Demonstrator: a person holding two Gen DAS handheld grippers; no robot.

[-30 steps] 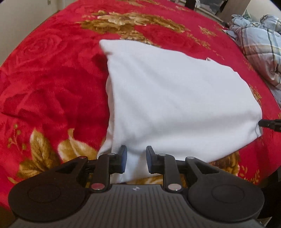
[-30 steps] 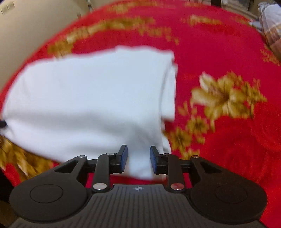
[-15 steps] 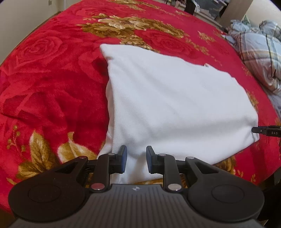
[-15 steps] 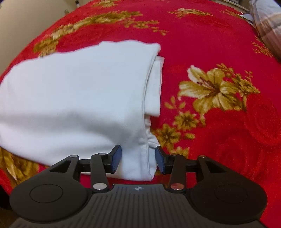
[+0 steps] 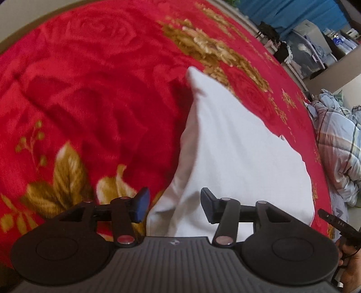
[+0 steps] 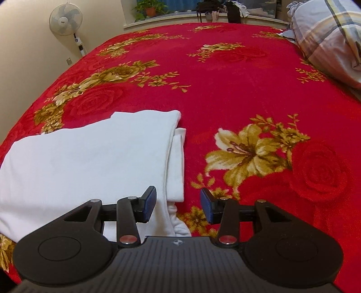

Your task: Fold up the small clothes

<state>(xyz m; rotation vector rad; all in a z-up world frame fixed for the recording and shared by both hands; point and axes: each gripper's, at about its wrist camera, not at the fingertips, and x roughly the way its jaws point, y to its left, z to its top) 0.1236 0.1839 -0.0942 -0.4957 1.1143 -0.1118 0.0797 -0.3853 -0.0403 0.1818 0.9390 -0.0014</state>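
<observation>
A folded white garment (image 5: 237, 162) lies flat on the red flowered blanket (image 5: 90, 90). My left gripper (image 5: 173, 208) is open, just above the garment's near left corner, holding nothing. In the right wrist view the same garment (image 6: 90, 162) lies at the lower left, with a folded layer sticking out along its right edge. My right gripper (image 6: 178, 208) is open over the garment's near right corner, holding nothing. The tip of the right gripper (image 5: 336, 223) shows at the lower right of the left wrist view.
A plaid quilt (image 6: 325, 36) is heaped at the far right of the bed; it also shows in the left wrist view (image 5: 338, 148). A standing fan (image 6: 65, 22) is by the wall on the left. Plants and dark bags line the windowsill (image 6: 180, 15).
Both grippers have opened wider and let go of the garment's near corners. Both have lifted and pulled back, and the left view has swung to the left.
</observation>
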